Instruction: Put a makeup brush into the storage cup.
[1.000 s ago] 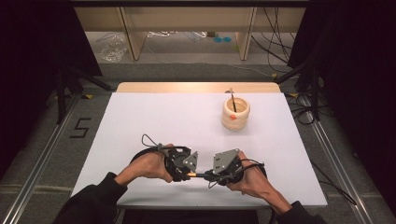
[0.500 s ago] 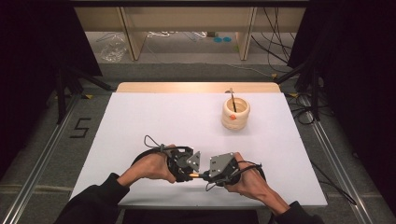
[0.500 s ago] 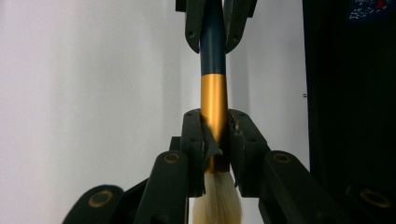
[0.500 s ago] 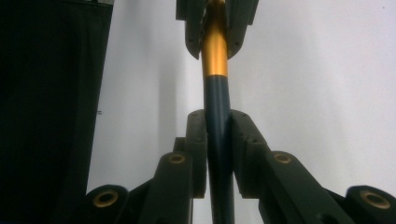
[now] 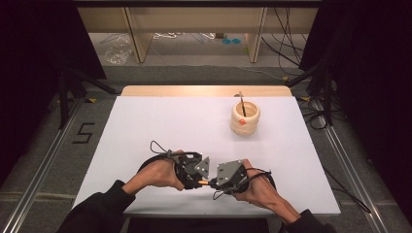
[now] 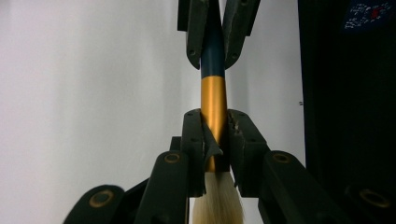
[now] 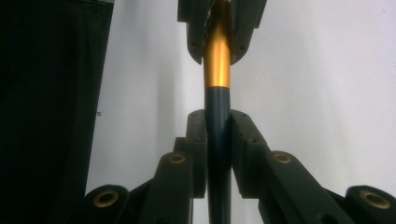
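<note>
A brush with a gold ferrule, a dark blue handle and pale bristles is held level between both grippers near the table's front edge. My left gripper is shut on the gold ferrule, with the bristles sticking out behind its jaws. My right gripper is shut on the dark blue handle. The two grippers face each other tip to tip, a short stretch of brush showing between them in the high view. There the left gripper and the right gripper sit in a person's hands.
A round wooden pot stands at the back right of the white table, with a thin dark stick upright in it. Past the table's far edge there are shelves and cables on the floor.
</note>
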The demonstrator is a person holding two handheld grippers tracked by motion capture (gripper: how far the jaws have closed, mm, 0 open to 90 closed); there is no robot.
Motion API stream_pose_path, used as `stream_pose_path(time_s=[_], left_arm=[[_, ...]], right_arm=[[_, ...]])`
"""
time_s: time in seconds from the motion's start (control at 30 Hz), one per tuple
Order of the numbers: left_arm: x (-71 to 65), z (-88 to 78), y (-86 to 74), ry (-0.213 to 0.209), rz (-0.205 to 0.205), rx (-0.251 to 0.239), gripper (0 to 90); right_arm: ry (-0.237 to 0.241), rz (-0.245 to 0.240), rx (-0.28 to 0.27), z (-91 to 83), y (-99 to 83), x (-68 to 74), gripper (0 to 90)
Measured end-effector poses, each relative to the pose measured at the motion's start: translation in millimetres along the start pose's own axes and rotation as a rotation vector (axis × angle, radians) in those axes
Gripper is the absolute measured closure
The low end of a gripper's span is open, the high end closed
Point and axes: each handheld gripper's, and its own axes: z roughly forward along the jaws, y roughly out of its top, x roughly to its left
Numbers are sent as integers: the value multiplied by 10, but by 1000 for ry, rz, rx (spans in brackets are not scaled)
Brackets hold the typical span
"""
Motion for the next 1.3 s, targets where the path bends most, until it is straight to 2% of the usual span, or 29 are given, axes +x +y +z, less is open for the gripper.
stream_pose_path(time_s=[0.37,0.43,0.47,0.5,0.57,0.6,0.63,0.83,1.0,1.3], left_arm=[[-14,11,21,-2,2,-4,775],[-3,0,25,3,19,4,775],[-11,5,24,3,8,-6,775],[-3,-2,26,3,19,4,775],[-11,5,26,6,7,-6,775],[-4,0,27,4,17,3,775],[-10,4,26,2,4,-8,775],[-19,-8,31,-1,-4,-14,775],[-15,-2,38,-1,2,-5,775],[-16,10,43,-1,0,-5,774]], right_arm=[[-2,-7,0,11,20,16,791],[-1,-2,-1,12,17,14,791],[2,-1,-2,11,17,13,791],[0,-1,-2,11,17,14,791],[-5,-2,2,13,19,15,791],[-5,-5,3,15,18,14,791],[-7,-4,4,17,19,17,790],[-13,-7,6,17,20,17,790],[-23,-12,14,25,25,22,792],[-10,-18,24,35,24,28,795]])
